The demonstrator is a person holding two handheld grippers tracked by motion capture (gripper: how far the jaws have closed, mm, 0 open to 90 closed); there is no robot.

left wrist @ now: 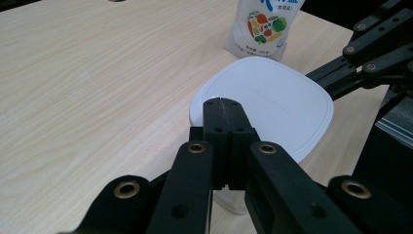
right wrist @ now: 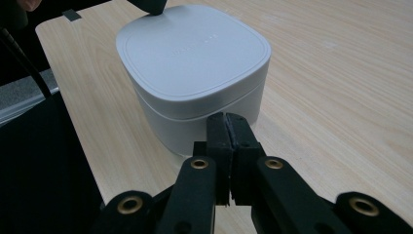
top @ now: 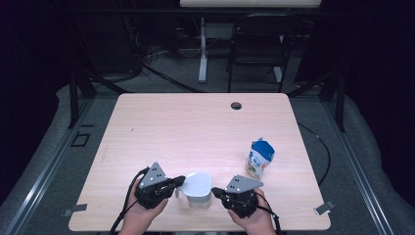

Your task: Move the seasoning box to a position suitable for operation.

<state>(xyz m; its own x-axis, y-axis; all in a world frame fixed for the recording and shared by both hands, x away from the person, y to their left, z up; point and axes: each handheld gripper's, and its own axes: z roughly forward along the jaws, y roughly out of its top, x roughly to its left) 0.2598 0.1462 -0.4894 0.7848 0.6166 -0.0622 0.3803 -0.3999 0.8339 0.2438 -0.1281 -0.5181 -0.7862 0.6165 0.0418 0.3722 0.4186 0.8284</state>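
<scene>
- Pale wooden table (top: 195, 127), dark room behind.
- White lidded box (top: 198, 188) between both grippers.
- Left gripper (top: 179, 182), right gripper (top: 216, 194): jaws closed, empty.
- Pouch (top: 259, 157): fruit picture, writing unreadable.

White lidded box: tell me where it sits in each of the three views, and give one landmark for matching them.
High view: the white box stands near the table's front edge, between the left claw and right claw.
Left gripper view: its lid is centre-right, just beyond the shut jaws.
Right gripper view: upper centre, beyond the shut jaws.
Shared landmark: the pale wooden table.
</scene>
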